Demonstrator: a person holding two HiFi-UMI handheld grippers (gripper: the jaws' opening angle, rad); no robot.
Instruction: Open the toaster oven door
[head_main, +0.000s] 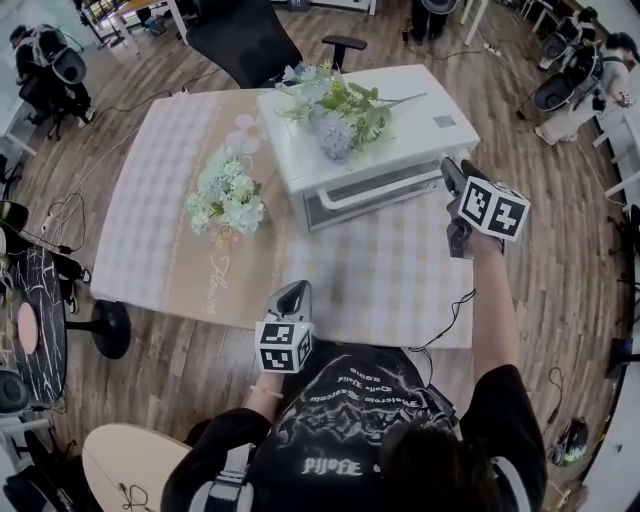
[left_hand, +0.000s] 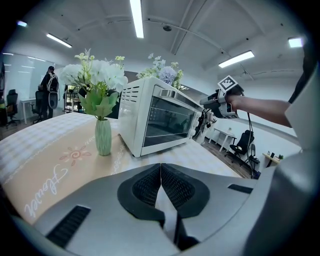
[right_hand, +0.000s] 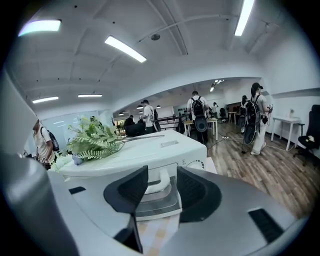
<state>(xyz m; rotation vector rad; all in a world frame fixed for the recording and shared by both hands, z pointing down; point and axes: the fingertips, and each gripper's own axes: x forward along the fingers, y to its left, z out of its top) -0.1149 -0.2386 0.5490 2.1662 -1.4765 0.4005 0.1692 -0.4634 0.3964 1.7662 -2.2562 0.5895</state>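
Note:
A white toaster oven (head_main: 410, 125) stands on the checked table (head_main: 380, 285), its glass door (head_main: 365, 195) facing me; the left gripper view shows the oven (left_hand: 165, 117) from the front left. My right gripper (head_main: 452, 205) hovers at the oven's right front end. In the right gripper view its jaws (right_hand: 161, 175) stand apart, with the white door handle (right_hand: 159, 181) in the gap. I see no pad pressing on it. My left gripper (head_main: 295, 292) hangs low over the table's near edge, away from the oven, its pads (left_hand: 150, 182) meeting with nothing between them.
Artificial flowers (head_main: 335, 110) lie on top of the oven. A green vase of pale flowers (head_main: 225, 200) stands on the table left of it. A black office chair (head_main: 250, 40) sits behind the table. People stand at the room's edges (right_hand: 255, 115).

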